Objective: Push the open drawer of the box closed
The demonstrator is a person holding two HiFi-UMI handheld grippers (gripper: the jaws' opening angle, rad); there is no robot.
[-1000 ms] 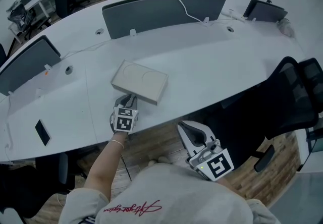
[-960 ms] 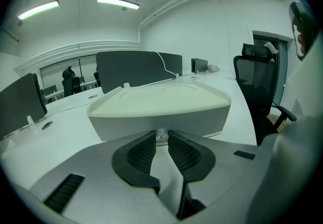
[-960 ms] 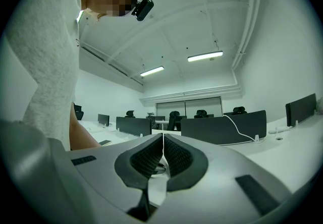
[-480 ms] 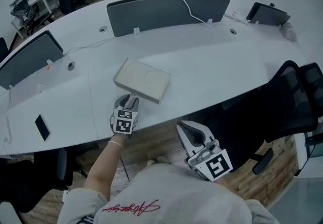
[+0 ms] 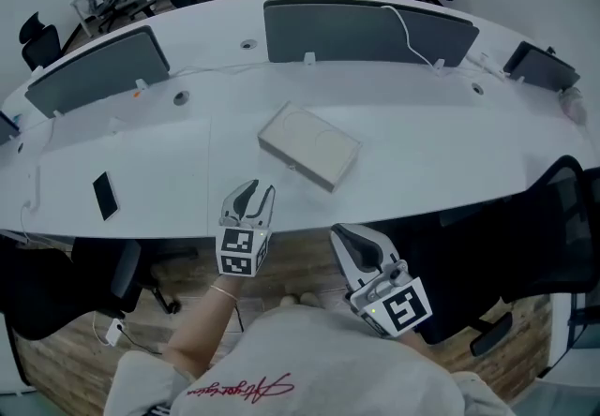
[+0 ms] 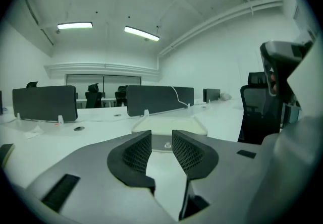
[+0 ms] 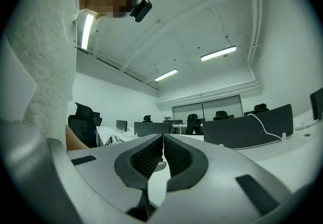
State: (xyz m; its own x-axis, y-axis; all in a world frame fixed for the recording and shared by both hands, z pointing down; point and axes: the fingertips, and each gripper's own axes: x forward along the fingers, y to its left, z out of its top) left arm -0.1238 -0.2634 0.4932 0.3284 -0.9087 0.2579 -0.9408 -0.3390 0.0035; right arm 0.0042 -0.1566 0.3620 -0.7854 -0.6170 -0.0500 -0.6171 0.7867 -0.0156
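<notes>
Light: ceiling strips, even, cool | Shadows: soft | Focus: sharp | Edges: fisheye bend, dark corners in both gripper views

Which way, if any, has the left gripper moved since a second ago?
Yes. The left gripper has pulled back from the box toward the table's near edge; bare table now separates them. Its jaws have just been opening, nothing between them.

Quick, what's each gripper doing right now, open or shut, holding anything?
Left gripper: open, fingers just spread, nothing between them.
Right gripper: shut, empty.
</notes>
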